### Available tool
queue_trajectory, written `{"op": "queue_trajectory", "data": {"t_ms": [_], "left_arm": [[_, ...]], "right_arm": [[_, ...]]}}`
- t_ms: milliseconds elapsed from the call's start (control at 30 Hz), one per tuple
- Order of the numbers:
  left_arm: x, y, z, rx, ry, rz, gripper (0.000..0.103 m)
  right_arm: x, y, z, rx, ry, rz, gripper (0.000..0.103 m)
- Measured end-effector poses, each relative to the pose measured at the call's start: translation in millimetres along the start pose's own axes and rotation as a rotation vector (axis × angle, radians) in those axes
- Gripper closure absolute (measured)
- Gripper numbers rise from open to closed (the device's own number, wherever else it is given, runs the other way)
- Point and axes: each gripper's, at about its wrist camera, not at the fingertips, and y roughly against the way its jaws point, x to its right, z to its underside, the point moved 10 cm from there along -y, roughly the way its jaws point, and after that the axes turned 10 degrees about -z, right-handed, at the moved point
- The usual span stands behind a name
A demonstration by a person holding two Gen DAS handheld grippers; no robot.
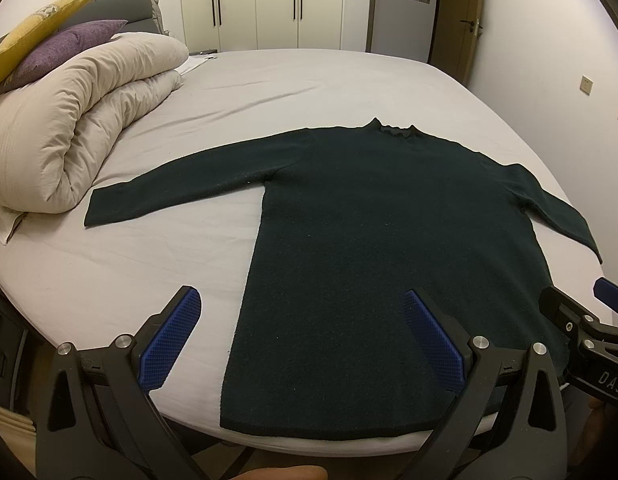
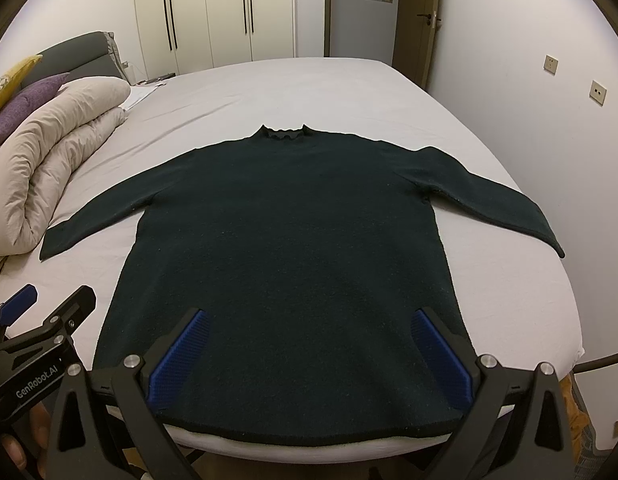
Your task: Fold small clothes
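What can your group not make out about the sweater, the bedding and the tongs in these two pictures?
- Sweater underside: hidden against the bed, both views.
- Yellow pillow: cut off by the left edge, both views.
- Right tongs: left wrist view shows only a part at its right edge.
- Sweater's collar label: too dark and small.

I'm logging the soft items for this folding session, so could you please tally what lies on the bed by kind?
Dark green sweater: 1
Beige folded duvet: 1
Cushions: 2, one purple cushion and one yellow cushion
Total: 4 on the bed; a white item by the duvet is too unclear to count.
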Motion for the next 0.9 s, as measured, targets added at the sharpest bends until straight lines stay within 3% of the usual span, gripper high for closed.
{"op": "queue_trajectory", "data": {"t_ms": [900], "left_arm": [[-6.4,4.4,7.4,-0.005,0.006,-0.005,0.000]], "right_arm": [[-1.6,-1.2,2.2,-0.003,0.000,-0.001,0.000]]}}
